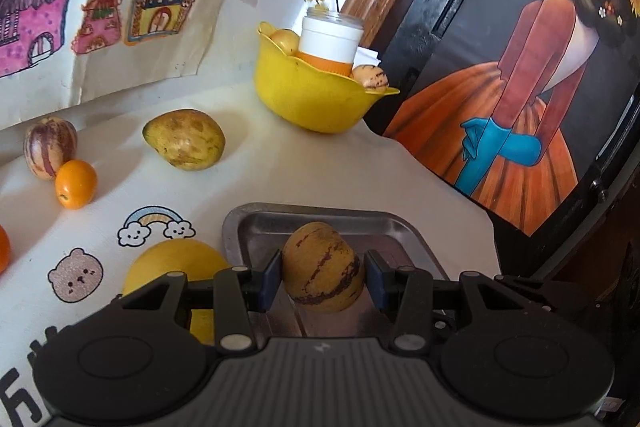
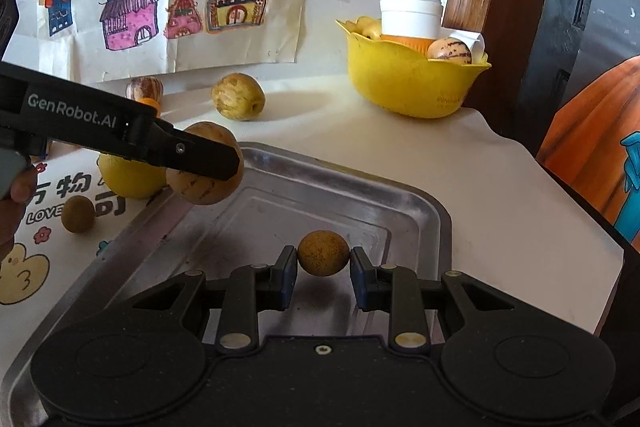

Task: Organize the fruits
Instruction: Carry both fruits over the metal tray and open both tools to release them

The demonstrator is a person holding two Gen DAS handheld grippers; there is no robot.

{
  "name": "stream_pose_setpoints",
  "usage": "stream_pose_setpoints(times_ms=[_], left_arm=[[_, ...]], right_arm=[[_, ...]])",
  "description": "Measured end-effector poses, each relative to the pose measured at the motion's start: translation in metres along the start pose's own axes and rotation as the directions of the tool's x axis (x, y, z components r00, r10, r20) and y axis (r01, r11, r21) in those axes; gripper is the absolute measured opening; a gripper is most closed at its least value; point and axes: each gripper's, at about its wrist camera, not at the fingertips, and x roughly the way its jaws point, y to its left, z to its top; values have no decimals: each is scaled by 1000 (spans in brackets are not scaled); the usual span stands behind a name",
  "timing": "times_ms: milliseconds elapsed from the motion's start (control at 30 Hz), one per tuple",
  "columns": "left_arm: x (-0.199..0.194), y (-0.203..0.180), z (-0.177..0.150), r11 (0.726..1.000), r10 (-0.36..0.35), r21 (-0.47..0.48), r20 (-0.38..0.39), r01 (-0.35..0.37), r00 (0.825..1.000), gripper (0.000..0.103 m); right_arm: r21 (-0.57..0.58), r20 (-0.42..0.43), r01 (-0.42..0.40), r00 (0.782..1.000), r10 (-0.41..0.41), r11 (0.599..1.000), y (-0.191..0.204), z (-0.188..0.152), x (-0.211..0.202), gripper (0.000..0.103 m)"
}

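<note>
My left gripper (image 1: 322,277) is shut on a yellow fruit with dark purple streaks (image 1: 322,267) and holds it over the near-left part of the steel tray (image 1: 280,223). The right wrist view shows that same fruit (image 2: 204,183) hanging above the tray's left rim (image 2: 168,211), with the left gripper (image 2: 216,163) reaching in from the left. My right gripper (image 2: 323,269) is shut on a small round brown fruit (image 2: 323,253), just above the tray floor (image 2: 248,227).
On the cloth left of the tray lie a large yellow fruit (image 1: 176,267), a small orange (image 1: 76,183), a striped fruit (image 1: 50,147), a mottled yellow-green fruit (image 1: 184,139) and a small brown fruit (image 2: 78,213). A yellow bowl (image 1: 316,99) holds a white jar. A painting (image 1: 520,107) leans at the right.
</note>
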Motion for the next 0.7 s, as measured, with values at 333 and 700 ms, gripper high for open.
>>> stream_pose_setpoints(times_ms=[333,700], left_arm=[[8,-16,-4,995,39,90,-16,-38,999,48],[13,-25,-8,983,110,155,-57,-101,992,49]], right_arm=[[29,-20,6,1000,-5,1000,-5,-6,3,31],[34,-24,10,1000,-9,999,-4,-10,-1,31]])
